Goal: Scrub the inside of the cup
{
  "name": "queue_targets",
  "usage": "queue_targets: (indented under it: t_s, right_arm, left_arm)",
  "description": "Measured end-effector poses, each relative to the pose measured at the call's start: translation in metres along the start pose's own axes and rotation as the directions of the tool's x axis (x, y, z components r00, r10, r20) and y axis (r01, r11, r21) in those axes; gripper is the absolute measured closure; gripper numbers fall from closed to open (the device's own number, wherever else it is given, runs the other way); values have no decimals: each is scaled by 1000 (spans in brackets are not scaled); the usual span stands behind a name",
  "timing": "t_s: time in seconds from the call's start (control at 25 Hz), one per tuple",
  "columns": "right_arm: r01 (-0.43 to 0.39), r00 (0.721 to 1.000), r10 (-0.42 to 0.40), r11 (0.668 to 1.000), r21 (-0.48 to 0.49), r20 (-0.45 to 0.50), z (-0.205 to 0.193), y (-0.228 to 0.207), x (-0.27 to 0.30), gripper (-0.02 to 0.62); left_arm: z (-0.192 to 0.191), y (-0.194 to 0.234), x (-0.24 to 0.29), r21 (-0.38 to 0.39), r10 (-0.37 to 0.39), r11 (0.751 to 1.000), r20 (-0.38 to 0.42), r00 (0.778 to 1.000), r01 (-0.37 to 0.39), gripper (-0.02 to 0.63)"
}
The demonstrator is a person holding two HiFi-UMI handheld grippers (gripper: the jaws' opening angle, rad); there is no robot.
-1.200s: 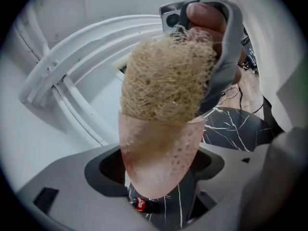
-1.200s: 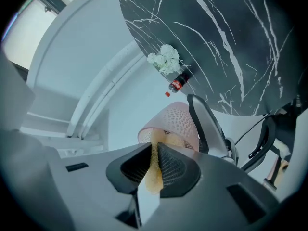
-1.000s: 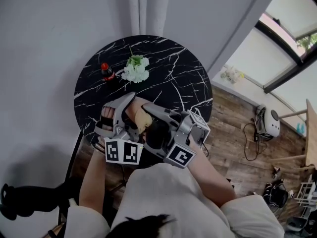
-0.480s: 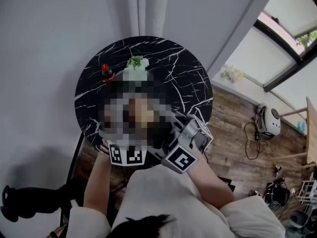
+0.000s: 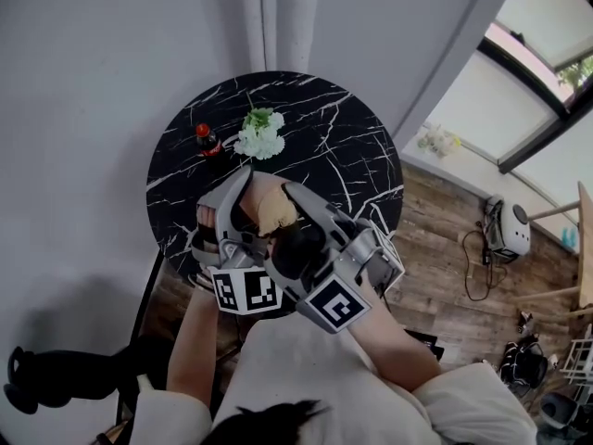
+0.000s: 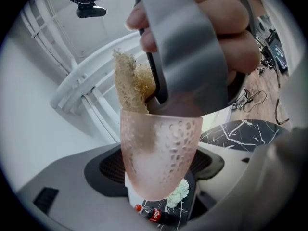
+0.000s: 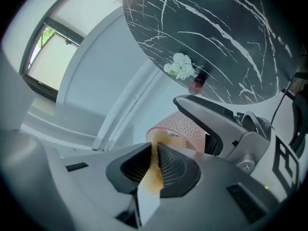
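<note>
Left claw (image 5: 225, 209) grips the cup (image 6: 159, 153) while the right claw (image 7: 154, 162), close beside it, pinches the sponge (image 6: 127, 88).

Seemingly a home or café corner: beyond the fingers (image 5: 315, 213) a round black-marble tabletop (image 5: 343, 146) bears flowers (image 5: 258, 134), with plank floor (image 5: 454, 258) and big windows (image 5: 542, 63).

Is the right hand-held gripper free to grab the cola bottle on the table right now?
Probably not: the right hand-held gripper is shut on a sponge dipped into the pink cup, apart from the cola bottle.
</note>
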State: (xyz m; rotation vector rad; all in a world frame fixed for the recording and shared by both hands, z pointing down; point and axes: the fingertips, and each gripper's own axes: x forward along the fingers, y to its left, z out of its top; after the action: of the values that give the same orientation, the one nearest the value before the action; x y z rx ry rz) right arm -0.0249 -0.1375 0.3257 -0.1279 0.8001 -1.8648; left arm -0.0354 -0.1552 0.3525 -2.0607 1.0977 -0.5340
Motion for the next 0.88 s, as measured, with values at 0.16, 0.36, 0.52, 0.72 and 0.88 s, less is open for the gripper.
queue_targets:
  t_s: [0.16, 0.36, 0.52, 0.72, 0.88]
  right_arm:
    - [-41, 999, 40, 999, 5, 36, -2, 5, 0, 540]
    - [-99, 994, 98, 995, 11, 45, -4, 8, 0, 540]
    - [-99, 994, 99, 995, 10, 44, -5, 12, 2, 540]
    - [-139, 990, 138, 990, 4, 40, -5, 19, 2, 540]
    - [-193, 981, 194, 980, -38, 16, -5, 38, 5, 540]
  left_arm:
    - [2, 6, 0, -26, 38, 999, 1, 999, -38, 239]
    - [4, 10, 2, -51, 67, 996, 10, 998, -67, 239]
    - [3, 12, 3, -79, 72, 994, 14, 997, -71, 239]
    - [1, 13, 6, -150, 82, 985, 2, 997, -81, 239]
    - [-3, 15, 7, -217, 88, 972, -17, 996, -89, 239]
